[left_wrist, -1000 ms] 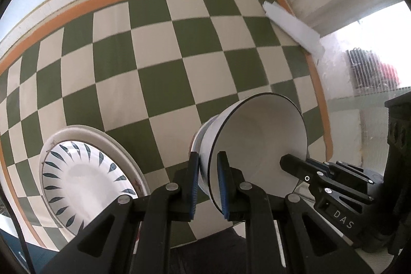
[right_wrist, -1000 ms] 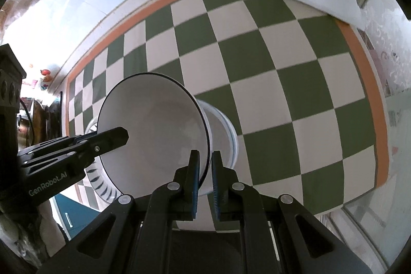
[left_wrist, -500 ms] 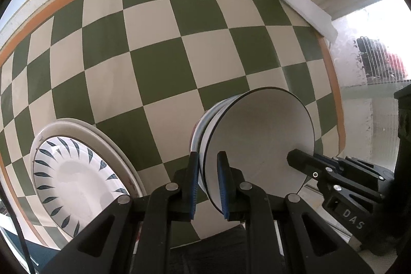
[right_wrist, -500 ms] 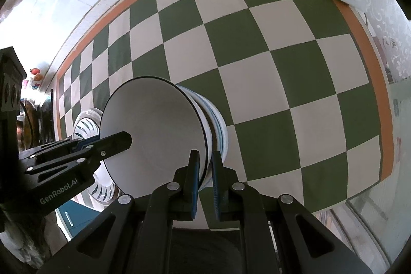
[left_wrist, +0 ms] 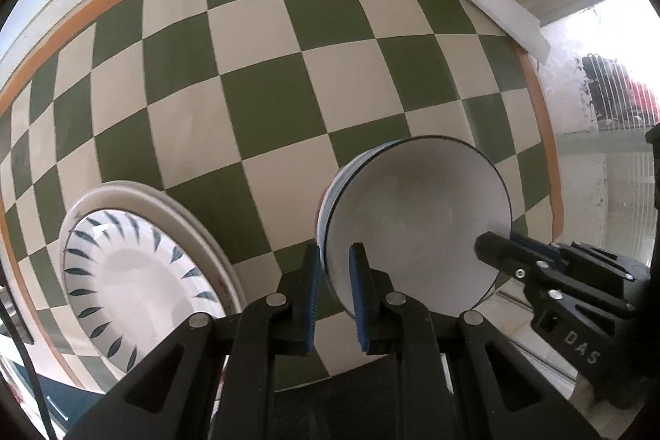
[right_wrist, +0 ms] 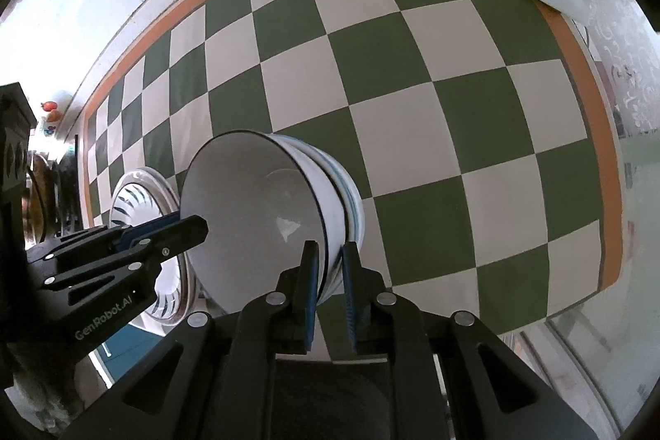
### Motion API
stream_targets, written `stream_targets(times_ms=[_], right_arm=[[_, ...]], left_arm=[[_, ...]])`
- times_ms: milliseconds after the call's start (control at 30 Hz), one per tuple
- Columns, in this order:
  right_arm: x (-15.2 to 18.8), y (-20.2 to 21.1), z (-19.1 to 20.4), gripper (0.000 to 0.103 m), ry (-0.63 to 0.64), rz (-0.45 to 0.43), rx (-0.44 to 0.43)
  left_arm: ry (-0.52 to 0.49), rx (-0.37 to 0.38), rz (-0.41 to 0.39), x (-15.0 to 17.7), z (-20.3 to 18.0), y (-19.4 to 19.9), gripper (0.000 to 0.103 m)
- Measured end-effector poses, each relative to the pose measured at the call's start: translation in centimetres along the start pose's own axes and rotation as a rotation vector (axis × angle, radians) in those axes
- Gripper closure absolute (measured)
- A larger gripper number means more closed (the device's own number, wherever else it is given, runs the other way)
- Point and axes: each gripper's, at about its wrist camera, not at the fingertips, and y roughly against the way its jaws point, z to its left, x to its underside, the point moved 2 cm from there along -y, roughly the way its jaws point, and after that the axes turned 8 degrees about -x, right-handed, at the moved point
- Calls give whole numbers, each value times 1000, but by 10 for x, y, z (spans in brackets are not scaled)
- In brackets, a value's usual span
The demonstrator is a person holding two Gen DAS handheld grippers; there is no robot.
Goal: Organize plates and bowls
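Over the last second the bowl (right_wrist: 264, 217) has come down and now nests in the stack (right_wrist: 350, 201) on the tabletop (right_wrist: 412, 89), beside the plates (left_wrist: 136, 275). Both grippers' jaws, left (left_wrist: 334, 300) and right (right_wrist: 328, 295), still pinch its rim; release looks next.

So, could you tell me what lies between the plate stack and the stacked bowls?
Only bare checkered tablecloth separates the plate stack from the stacked bowls, clearest in the left wrist view.
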Motion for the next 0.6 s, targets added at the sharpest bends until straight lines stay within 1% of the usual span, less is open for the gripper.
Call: stream_targets(times_ms=[67,100,133,167,200,233,300,333,367,400,433,467,500,567,600], right_arm=[[4,6,2,89,5,-1,-6],[6,9,3,88,8,-1,-7],[9,13,4,84,14,-2,-4],[13,18,7,78,26,-8,4],[16,23,9,76,36,-17,10],[19,28,12,73,43,-29,18],[27,40,16,72,49,-48,31],[30,45,18,71,53,-55,29],[35,52,21,69,56,-66,23],[38,57,23,67,58,-71,19],[42,62,25,64,61,-80,14],[46,70,29,59,69,-95,12],[48,74,32,54,74,-104,14],[54,85,38,32,84,-129,18],[57,90,41,29,86,-135,21]], left_arm=[[-3,-3,-9,3,4,7,90],[-4,-1,-16,5,5,11,86],[-9,-2,-28,8,8,18,82],[-13,-5,-38,9,9,22,74],[-20,-4,-50,11,11,28,69],[-18,-1,-69,13,15,35,66],[-8,1,-109,18,23,50,46],[-2,6,-124,20,26,56,40],[6,8,-138,23,29,62,30],[8,6,-154,26,31,69,26],[6,-2,-174,31,33,77,23],[4,-5,-186,33,34,82,17],[-2,-13,-205,38,35,89,16],[-6,-23,-235,44,35,98,15],[-8,-26,-245,48,36,102,15]])
